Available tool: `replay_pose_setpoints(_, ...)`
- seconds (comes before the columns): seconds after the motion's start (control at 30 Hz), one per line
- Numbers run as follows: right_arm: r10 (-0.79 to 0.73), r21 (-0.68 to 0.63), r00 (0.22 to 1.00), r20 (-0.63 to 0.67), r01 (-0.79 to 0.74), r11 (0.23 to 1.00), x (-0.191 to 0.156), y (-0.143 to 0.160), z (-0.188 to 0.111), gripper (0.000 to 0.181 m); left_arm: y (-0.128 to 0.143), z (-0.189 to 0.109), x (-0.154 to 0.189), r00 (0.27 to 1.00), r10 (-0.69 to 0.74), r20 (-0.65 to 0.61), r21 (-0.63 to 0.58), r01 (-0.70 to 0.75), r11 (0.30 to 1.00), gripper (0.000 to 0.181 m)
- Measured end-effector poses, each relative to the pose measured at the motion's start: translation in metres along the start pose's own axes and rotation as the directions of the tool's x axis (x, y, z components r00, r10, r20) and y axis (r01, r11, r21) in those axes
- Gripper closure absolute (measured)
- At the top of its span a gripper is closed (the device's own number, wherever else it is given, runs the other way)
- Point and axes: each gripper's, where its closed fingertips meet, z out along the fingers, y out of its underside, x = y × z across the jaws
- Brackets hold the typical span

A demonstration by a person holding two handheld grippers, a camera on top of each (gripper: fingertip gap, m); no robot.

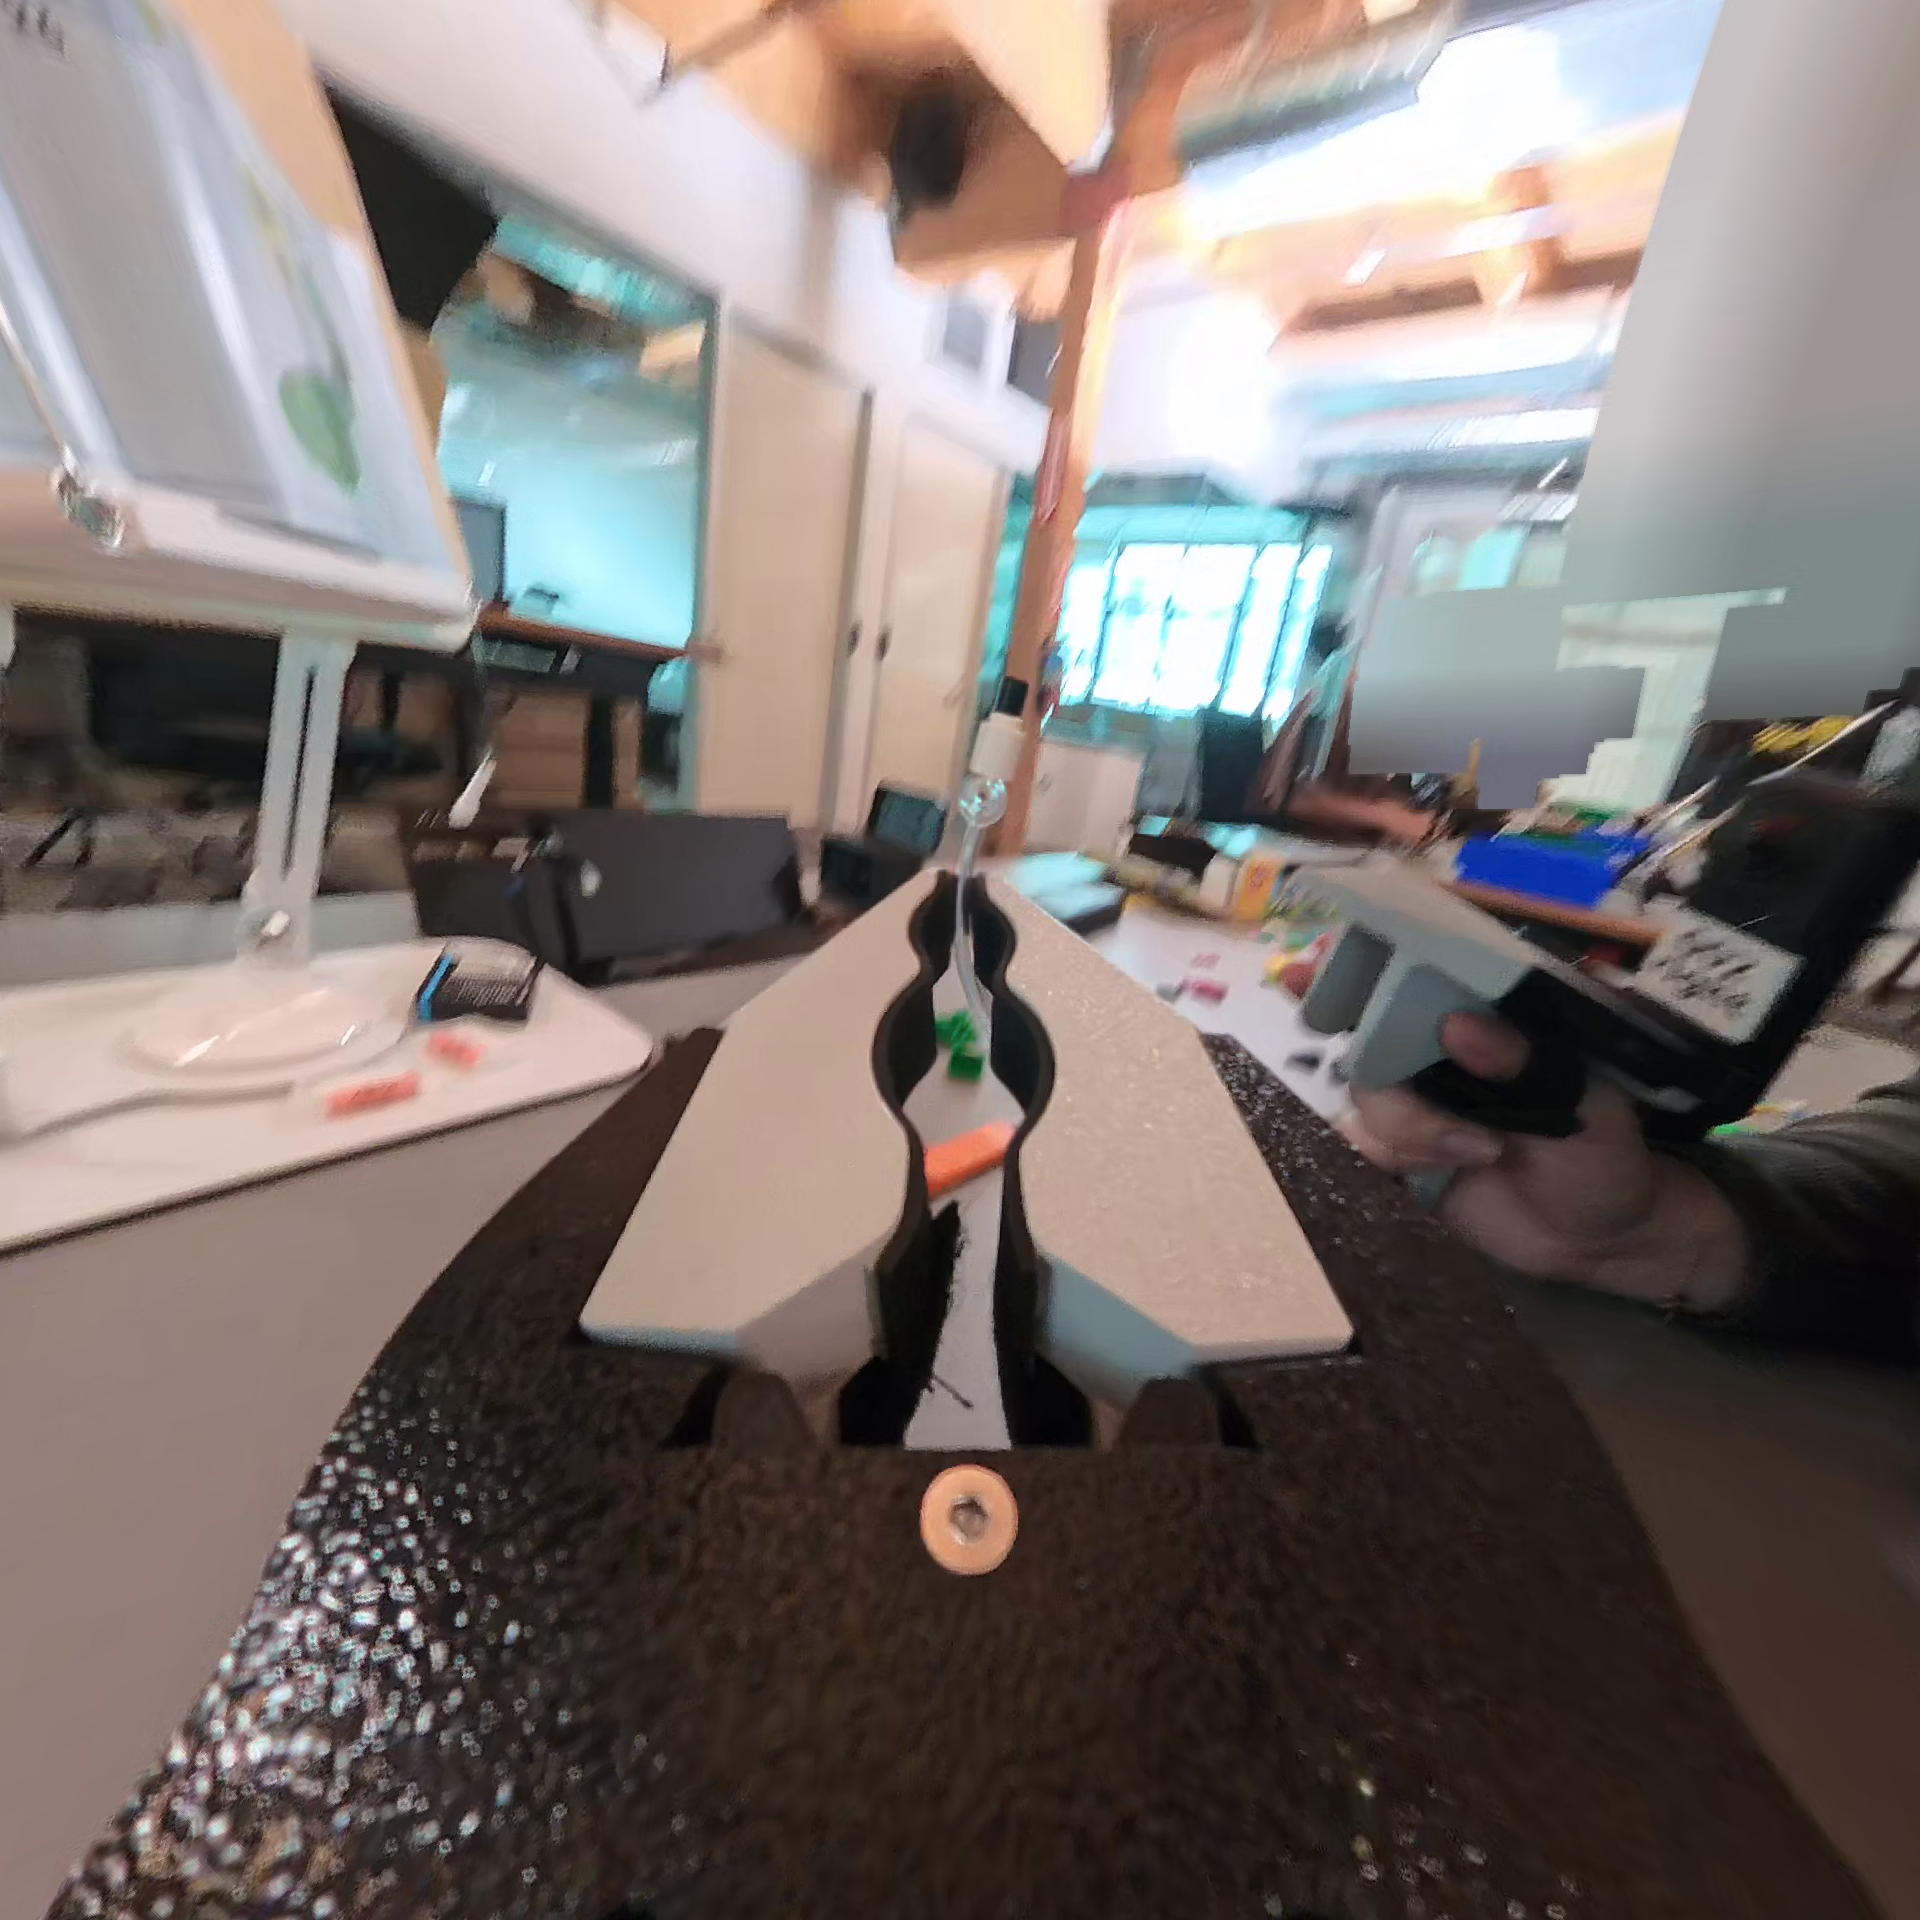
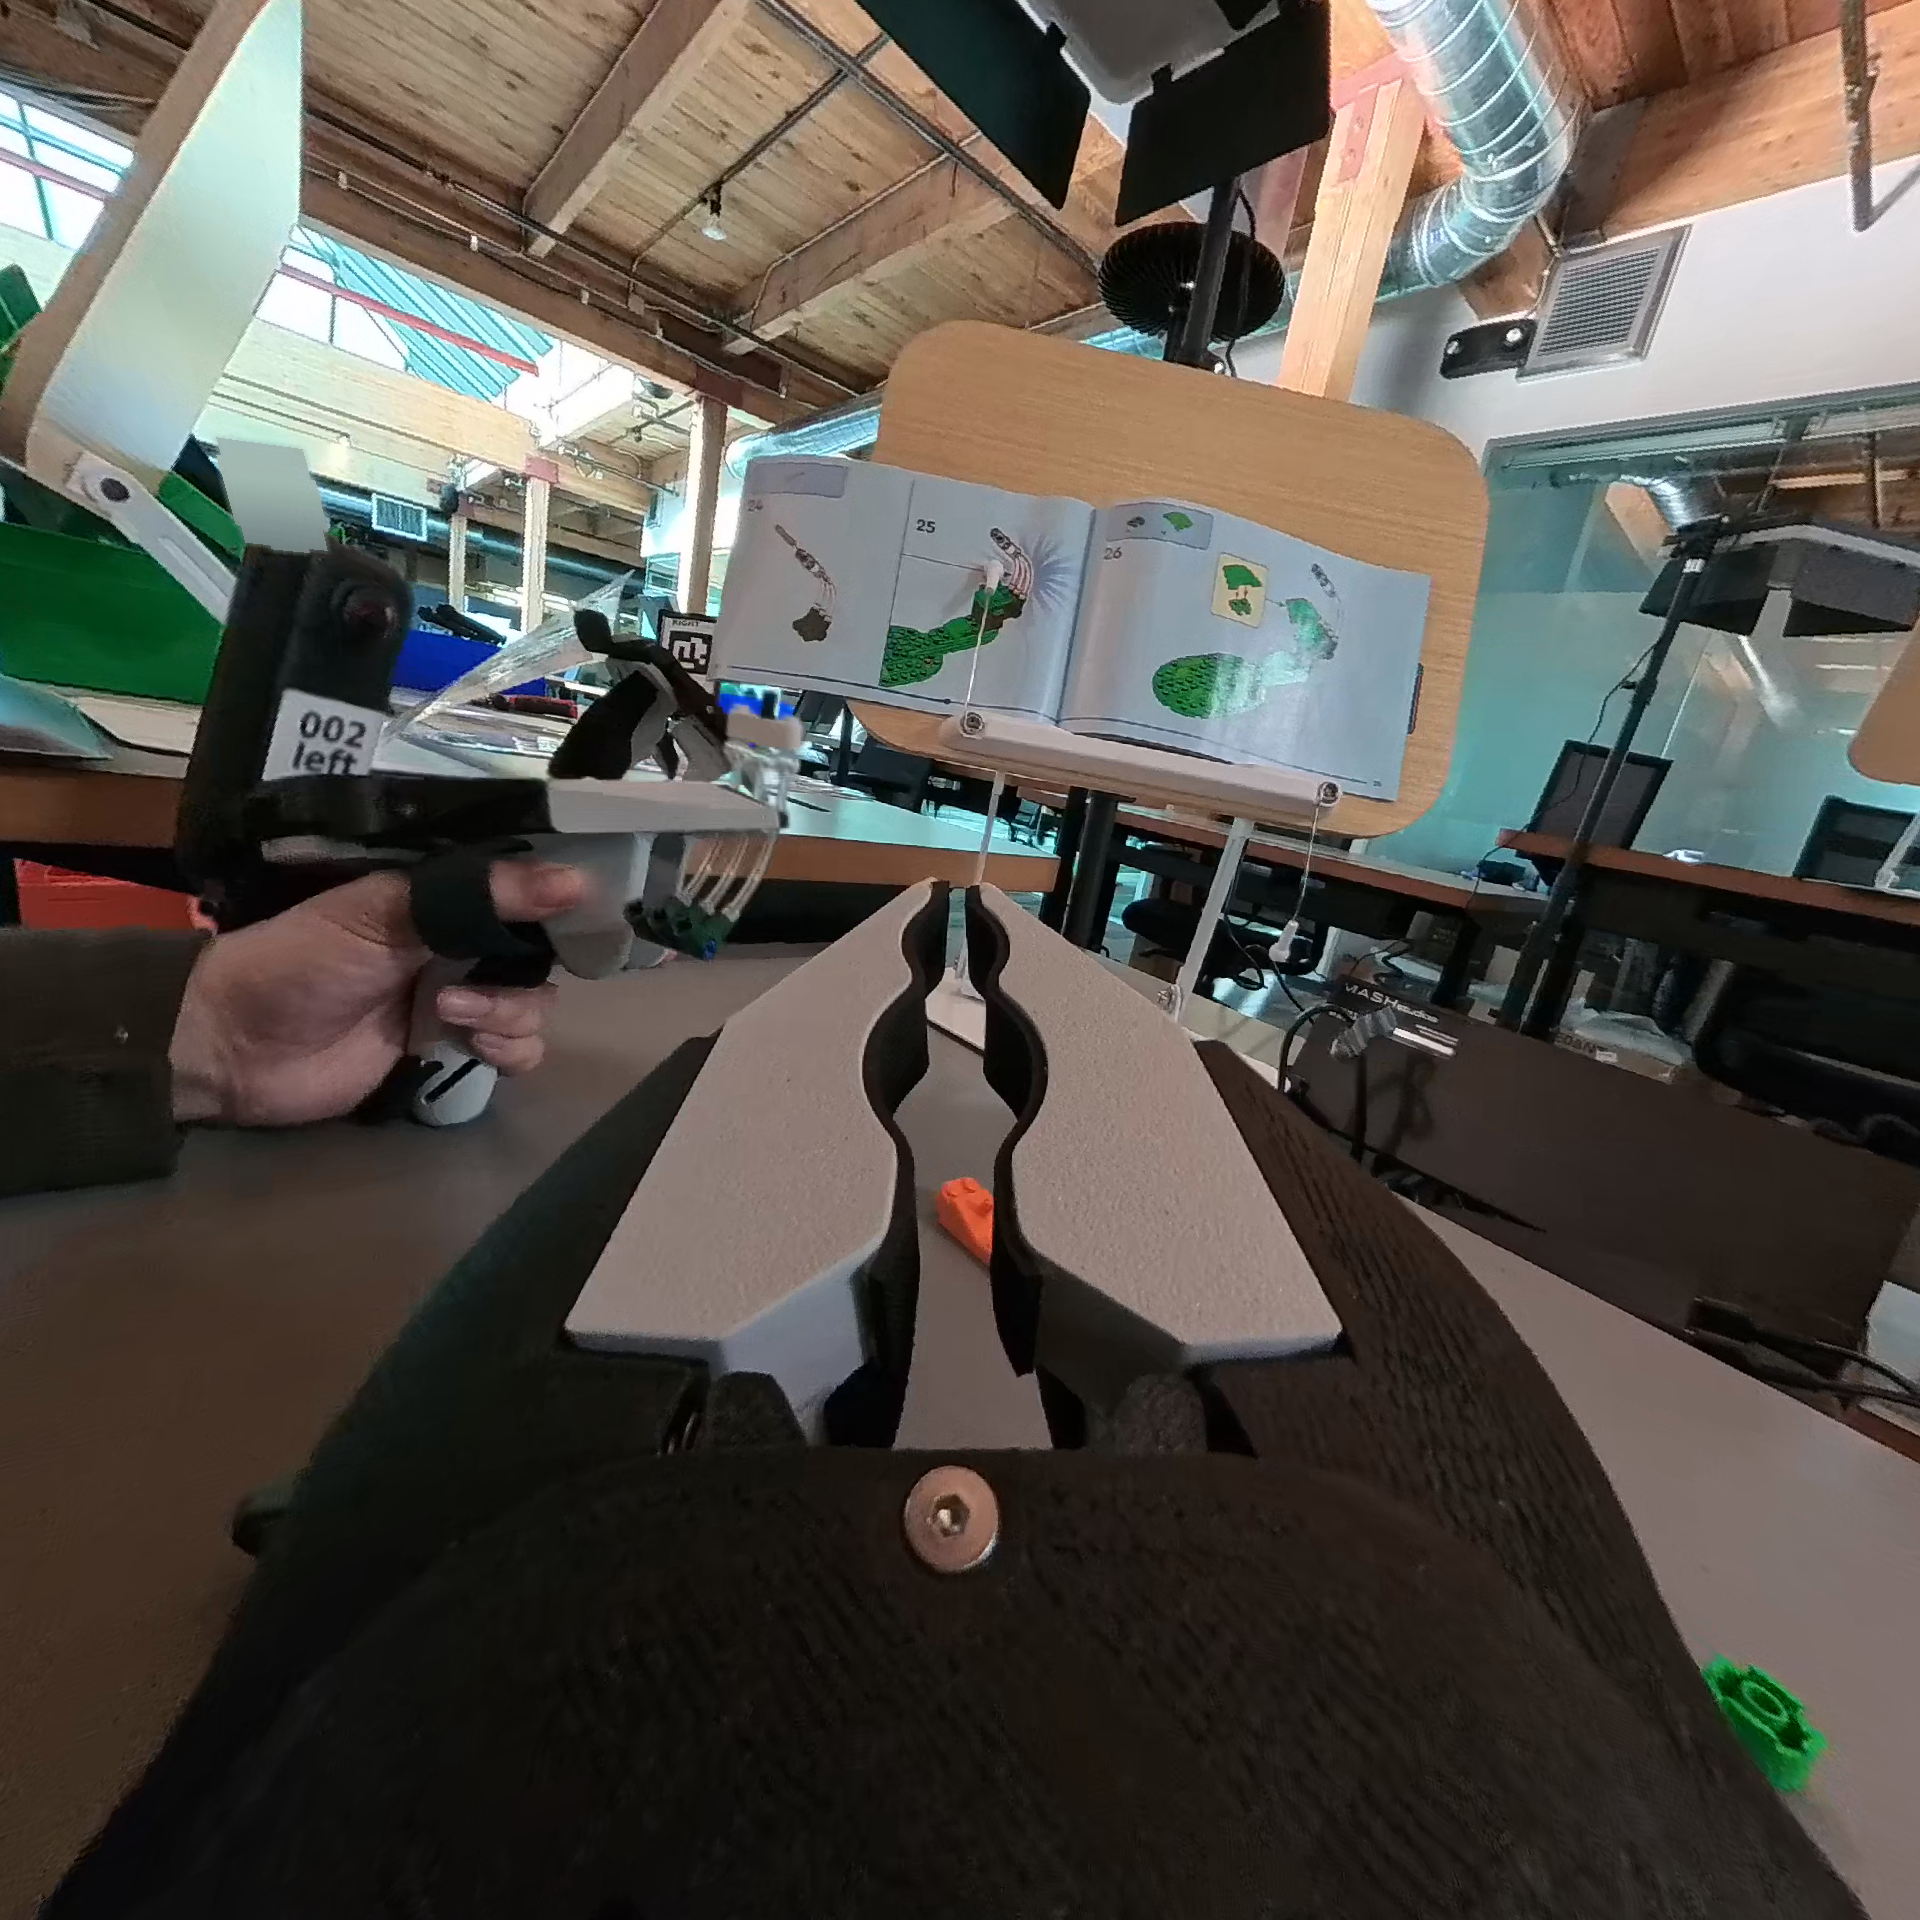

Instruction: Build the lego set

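Grey counter (image 2: 312, 1299), wide and mostly bare. On it, a wooden-backed stand (image 2: 1174, 582) propping an open instruction booklet (image 2: 1070, 613) with green build diagrams, straight ahead in the right wrist view; same stand at far left in the left wrist view, blurred. Black case (image 2: 1579, 1143) lying on the counter right of the stand.

Left tongs (image 1: 961, 883) clenched on a lego assembly (image 2: 717, 831): clear curved rods pinched between the tips, a white piece and black parts above the grip, a small dark-green cluster hanging below, all held up off the counter. From the left wrist view only one clear rod with a round bead visible rising past the tips. Hand (image 2: 343, 997) wrapped round the handle, heel resting on the counter.

Right tongs (image 2: 956, 888) nearly closed, tips a sliver apart, grasping nothing, low over the counter.

Orange brick (image 2: 966, 1210) loose on the counter, seen through the gap of the right tongs. Small green gear-shaped piece (image 2: 1761, 1720) on the counter at lower right. Green bricks (image 1: 961, 1044) beyond the left tongs, blurred.
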Motion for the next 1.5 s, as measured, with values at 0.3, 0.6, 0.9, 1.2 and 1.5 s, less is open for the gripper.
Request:
replay_pose_setpoints(0.3,-0.081,-0.025,0.997,0.006,0.081,0.996,-0.005,0.004,0.004,0.181,0.048,0.004,-0.012,0.94,0.325,0.104,-0.502,-0.232,0.833,0.181)
replay_pose_setpoints(0.6,-0.162,-0.061,0.986,-0.04,0.16,0.985,-0.001,0.008,0.005,0.181,0.051,0.001,0.011,0.755,0.655,-0.03,-0.68,-0.496,0.54,0.181)
replay_pose_setpoints(0.9,-0.244,-0.095,0.968,-0.053,0.239,0.966,-0.001,0.013,0.007,0.181,0.051,-0.005,0.008,0.508,0.851,-0.133,-0.721,-0.638,0.269,0.181)
replay_pose_setpoints(1.2,-0.263,-0.105,0.963,-0.052,0.257,0.961,-0.001,0.014,0.008,0.181,0.053,-0.007,0.005,0.492,0.859,-0.145,-0.736,-0.633,0.238,0.181)
replay_pose_setpoints(1.5,-0.238,-0.065,0.962,0.134,0.249,0.966,-0.03,0.013,0.006,0.167,0.057,-0.015,0.018,0.713,0.68,-0.172,-0.757,-0.537,0.373,0.181)
